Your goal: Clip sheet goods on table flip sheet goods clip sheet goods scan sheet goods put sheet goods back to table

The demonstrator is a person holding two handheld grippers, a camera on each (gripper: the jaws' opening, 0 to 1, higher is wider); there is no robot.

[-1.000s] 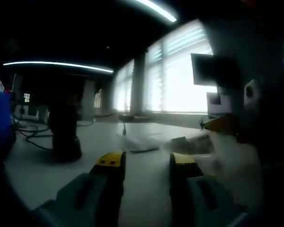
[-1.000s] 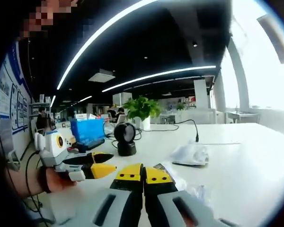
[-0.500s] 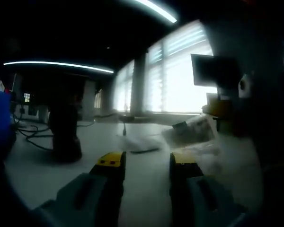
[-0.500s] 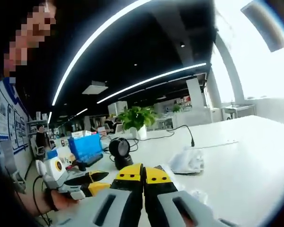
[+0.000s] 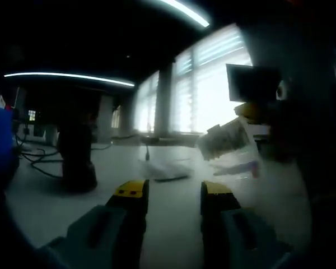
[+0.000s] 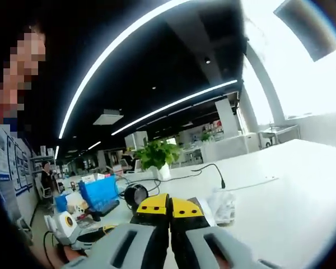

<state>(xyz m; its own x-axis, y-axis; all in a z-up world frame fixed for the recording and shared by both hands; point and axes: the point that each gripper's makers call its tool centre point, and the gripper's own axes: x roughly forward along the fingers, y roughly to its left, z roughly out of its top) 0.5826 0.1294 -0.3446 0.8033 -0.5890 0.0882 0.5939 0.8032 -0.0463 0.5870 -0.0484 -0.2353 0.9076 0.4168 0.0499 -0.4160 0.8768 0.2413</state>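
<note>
A clear sheet packet (image 5: 227, 143) with a dark label hangs in the air at the right of the left gripper view, pinched by my right gripper (image 5: 245, 115), which enters from the right. In the right gripper view my right gripper (image 6: 169, 208) is shut, and an edge of the packet (image 6: 200, 204) shows just beside its yellow tips. My left gripper (image 5: 172, 193) stands open low over the white table (image 5: 45, 207), nothing between its jaws. It also appears at the lower left of the right gripper view as the left gripper (image 6: 78, 235), held in a hand.
A dark barcode scanner (image 5: 75, 159) (image 6: 135, 196) stands on the table. A white crumpled bag (image 5: 169, 168) (image 6: 224, 200) lies beyond the jaws. A blue box (image 6: 98, 190), a potted plant (image 6: 157, 156) and a cable (image 6: 213, 168) sit further back. Bright windows (image 5: 213, 89) line the far side.
My right gripper has lifted the sheet packet up off the table; in the left gripper view it rose from table level. The right gripper view has tilted upward. The left gripper has stayed still.
</note>
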